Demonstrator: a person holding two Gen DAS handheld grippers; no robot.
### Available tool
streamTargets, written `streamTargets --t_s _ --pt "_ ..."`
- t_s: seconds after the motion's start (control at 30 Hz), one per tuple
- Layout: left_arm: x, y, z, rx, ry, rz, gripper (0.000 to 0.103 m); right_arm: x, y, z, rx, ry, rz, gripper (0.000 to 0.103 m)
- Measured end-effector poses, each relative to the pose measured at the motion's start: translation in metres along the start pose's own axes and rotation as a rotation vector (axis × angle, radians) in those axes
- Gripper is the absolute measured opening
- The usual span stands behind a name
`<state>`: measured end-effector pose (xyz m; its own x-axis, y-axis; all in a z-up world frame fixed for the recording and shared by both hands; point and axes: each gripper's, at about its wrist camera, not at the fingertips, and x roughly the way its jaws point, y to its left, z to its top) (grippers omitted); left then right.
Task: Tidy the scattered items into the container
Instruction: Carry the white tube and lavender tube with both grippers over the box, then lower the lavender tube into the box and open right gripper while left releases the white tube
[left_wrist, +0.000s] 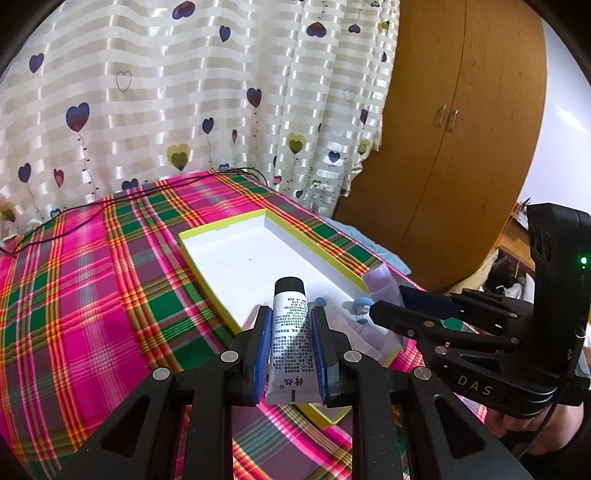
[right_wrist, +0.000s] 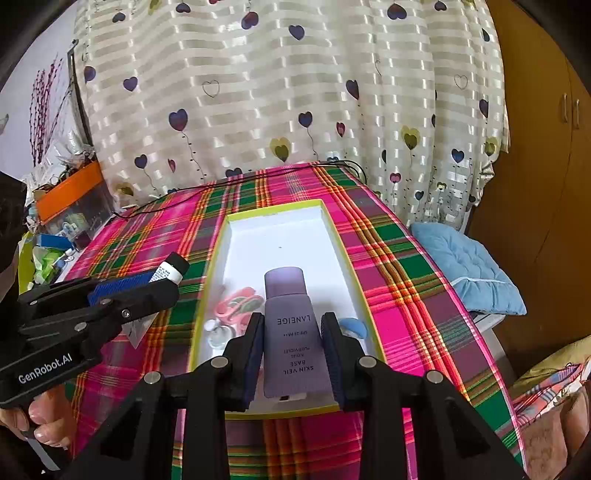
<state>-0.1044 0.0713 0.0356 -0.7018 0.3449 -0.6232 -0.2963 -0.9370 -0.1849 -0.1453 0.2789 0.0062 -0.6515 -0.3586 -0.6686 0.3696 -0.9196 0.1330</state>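
The left gripper (left_wrist: 291, 350) is being held clenched on a white tube (left_wrist: 290, 336), whose black cap is pointing forward beyond the fingertips. The right gripper (right_wrist: 291, 354) is likewise being kept clamped on a purple tube (right_wrist: 290, 332), its darker purple cap also pointing ahead. Both tubes are being carried above the near end of the tray (right_wrist: 343, 243), a shallow white box with a yellow-green rim that is lying on the plaid-covered counter (right_wrist: 406, 280).

The step in hand appears to be the delivery of the two tubes into the tray. The purple tube is being held squarely over the tray floor; the white one is being held over the tray's near left corner, just ahead of the left gripper. Next, each tube would need to be lowered nearer the floor and let go, probably one at a time so the grippers are not crowded, as they are close beside each other.

Small items are already lying in the tray: a pink hair clip (right_wrist: 236, 299) ahead-left of the right gripper and a blue one (right_wrist: 354, 326) just to its right. The white tube is printed with dense black text; the purple one is matte and labelled in white.
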Motion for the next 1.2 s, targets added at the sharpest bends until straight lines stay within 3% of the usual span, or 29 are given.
streamTargets --t_s 0.63,1.2 --pt "0.055 0.005 0.007 -0.007 0.069 -0.043 0.022 0.037 -0.017 -0.001 0.024 0.062 -0.023 0.032" --pt "0.078 0.003 0.009 0.006 0.095 -0.064 0.022 0.048 -0.02 -0.001 0.028 0.084 -0.041 0.032"
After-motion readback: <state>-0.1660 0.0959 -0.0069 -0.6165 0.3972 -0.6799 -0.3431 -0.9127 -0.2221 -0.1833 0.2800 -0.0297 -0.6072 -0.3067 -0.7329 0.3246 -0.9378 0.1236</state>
